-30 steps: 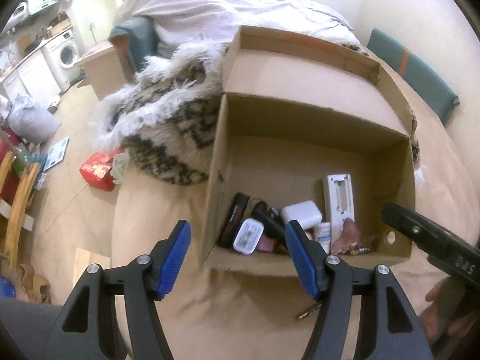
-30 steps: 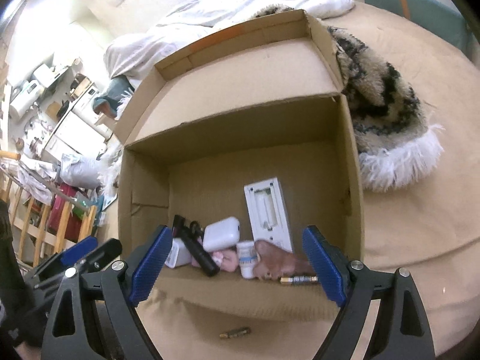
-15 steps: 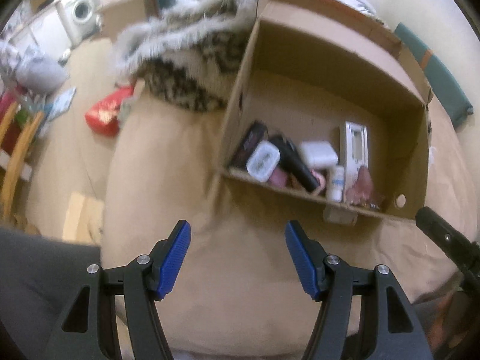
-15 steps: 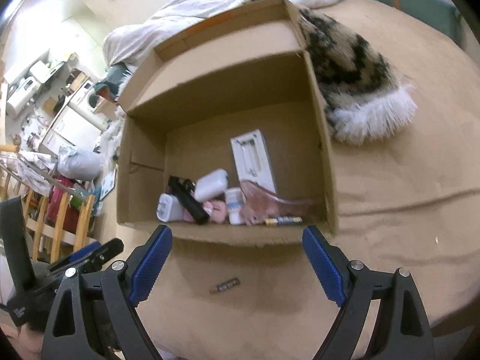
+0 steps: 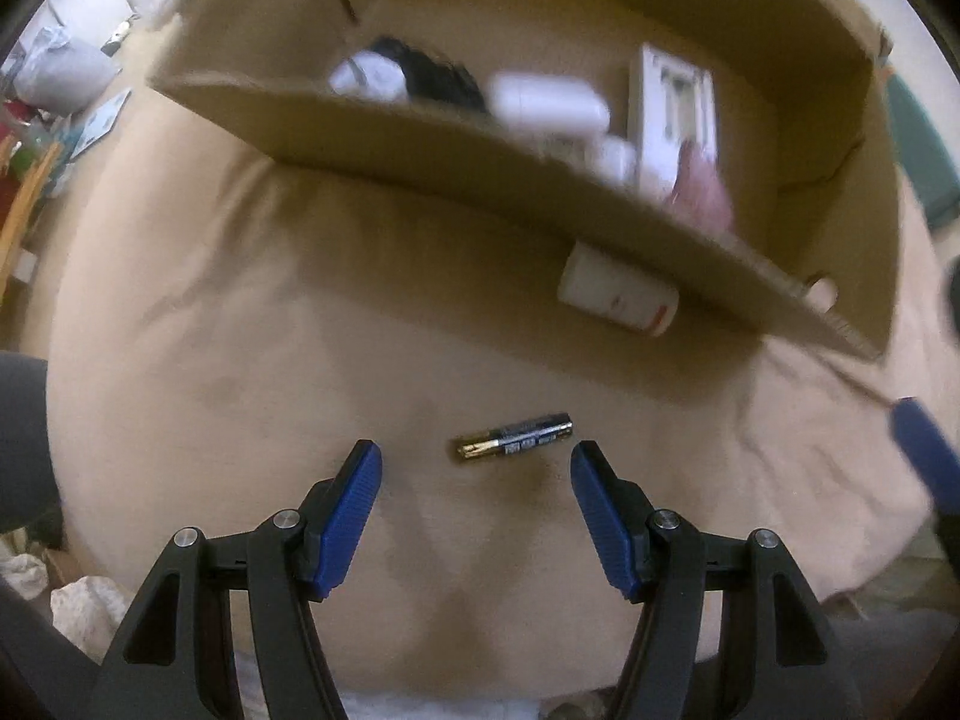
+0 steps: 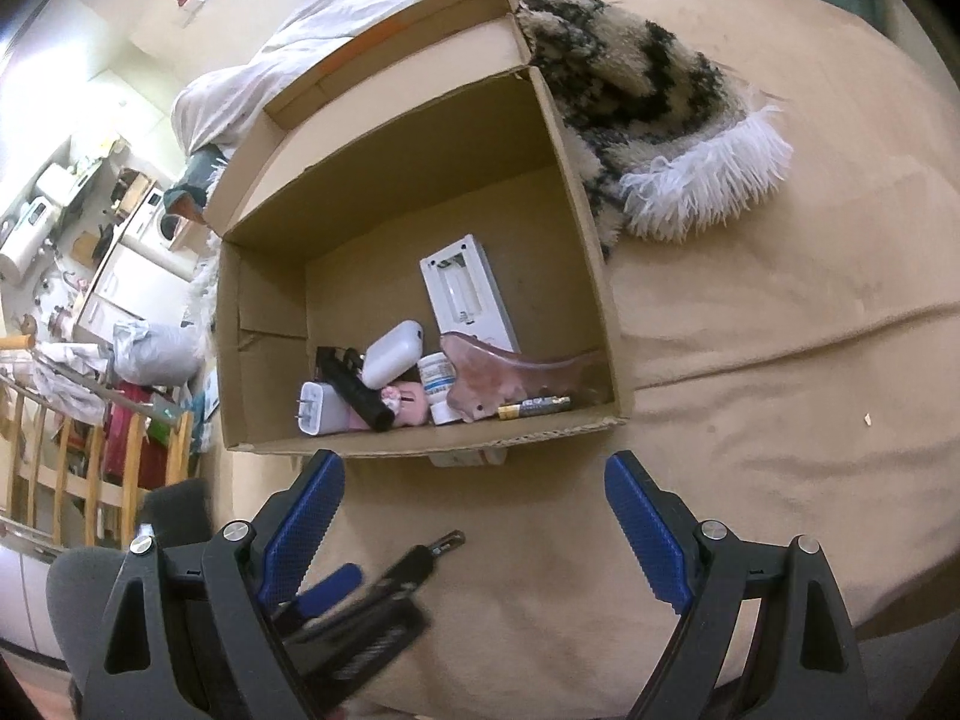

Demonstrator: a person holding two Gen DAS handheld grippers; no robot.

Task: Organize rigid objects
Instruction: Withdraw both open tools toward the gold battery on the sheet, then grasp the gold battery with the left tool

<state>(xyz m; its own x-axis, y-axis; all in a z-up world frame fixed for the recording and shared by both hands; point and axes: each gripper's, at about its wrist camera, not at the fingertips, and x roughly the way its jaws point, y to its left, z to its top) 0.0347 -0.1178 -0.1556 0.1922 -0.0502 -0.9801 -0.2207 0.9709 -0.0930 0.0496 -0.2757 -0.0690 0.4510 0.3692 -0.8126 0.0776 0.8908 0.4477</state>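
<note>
A black and gold battery (image 5: 513, 446) lies on the tan bedsheet (image 5: 240, 372), just ahead of my left gripper (image 5: 474, 468). That gripper points steeply down and is open, its blue pads apart from the battery on either side. In the right wrist view the left gripper (image 6: 378, 576) is blurred and low, with the battery's tip (image 6: 449, 539) showing beside it. My right gripper (image 6: 474, 501) is open and empty, in front of the cardboard box (image 6: 420, 447). The box holds a white remote (image 6: 468, 294), a white case (image 6: 393, 354), a plug adapter (image 6: 315, 417), a small bottle (image 6: 435, 381) and a second battery (image 6: 534, 407).
A white labelled container (image 5: 618, 299) is wedged under the box's front edge. A shaggy patterned blanket (image 6: 648, 114) lies right of the box, and white bedding (image 6: 336, 36) behind it. Bare sheet stretches to the right. A wooden rail (image 6: 72, 468) and floor clutter stand off the bed's left side.
My left gripper has dropped and tipped down from facing the box to hanging over the battery on the sheet. The right gripper has drawn back a little from the box. Both stay open.
</note>
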